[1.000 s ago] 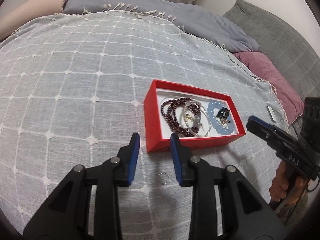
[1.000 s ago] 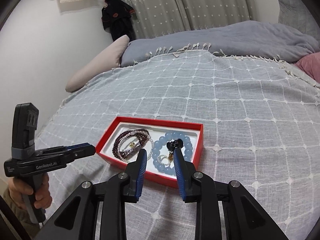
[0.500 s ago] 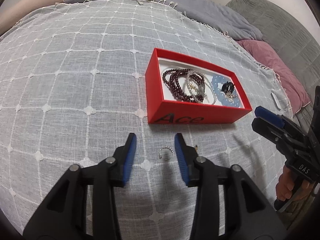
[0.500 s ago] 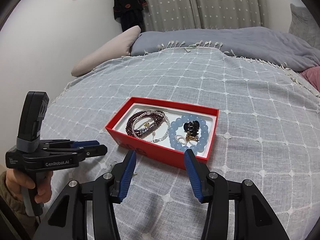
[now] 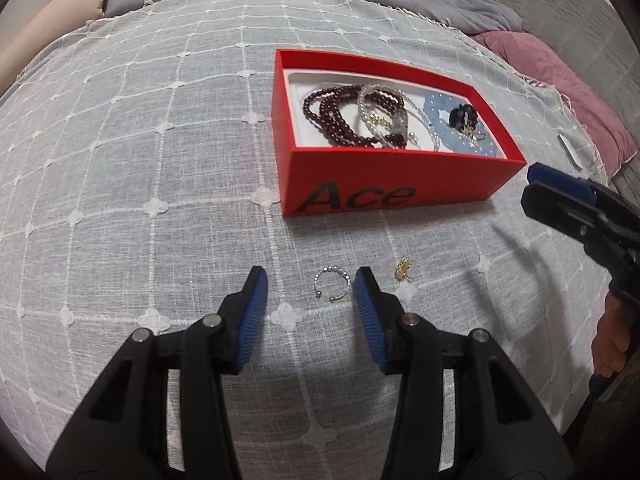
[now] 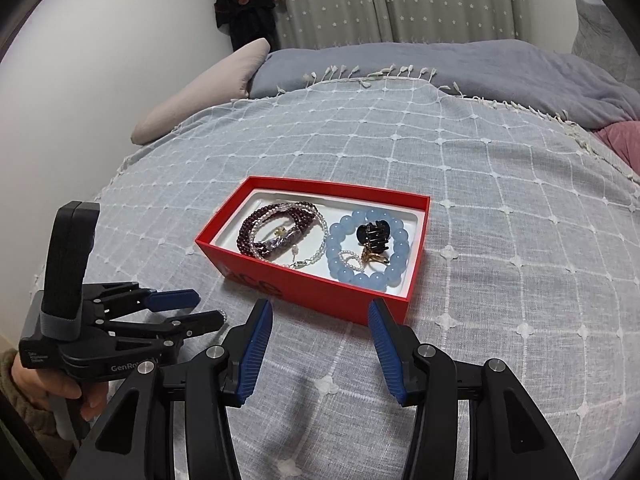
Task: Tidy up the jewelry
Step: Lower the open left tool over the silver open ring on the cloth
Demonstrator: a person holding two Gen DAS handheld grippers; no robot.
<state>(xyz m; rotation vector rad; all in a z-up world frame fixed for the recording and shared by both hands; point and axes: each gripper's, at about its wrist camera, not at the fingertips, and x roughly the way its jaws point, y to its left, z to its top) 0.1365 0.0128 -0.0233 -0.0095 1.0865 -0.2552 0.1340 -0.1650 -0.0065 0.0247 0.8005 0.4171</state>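
Note:
A red box [image 5: 384, 184] marked "Ace" lies on the bed and holds a dark red bead bracelet [image 5: 340, 114], a clear bead strand [image 5: 380, 116], a pale blue bead bracelet [image 6: 368, 248] and a black hair clip [image 6: 374, 236]. A small open silver ring [image 5: 332, 284] lies on the cover in front of the box, between the open fingers of my left gripper [image 5: 310, 284]. A small gold piece [image 5: 402, 270] lies just to its right. My right gripper [image 6: 320, 312] is open and empty, just in front of the box.
The bed has a grey grid-patterned cover [image 5: 140, 160]. A beige pillow [image 6: 208, 92], a grey blanket [image 6: 440, 64] and a pink pillow [image 5: 560, 76] lie around its far edges. A small white object [image 5: 570, 152] lies at the right edge.
My left gripper has moved forward and lower, so the silver ring now lies between its fingers. My right gripper has opened wider and drawn back from the box.

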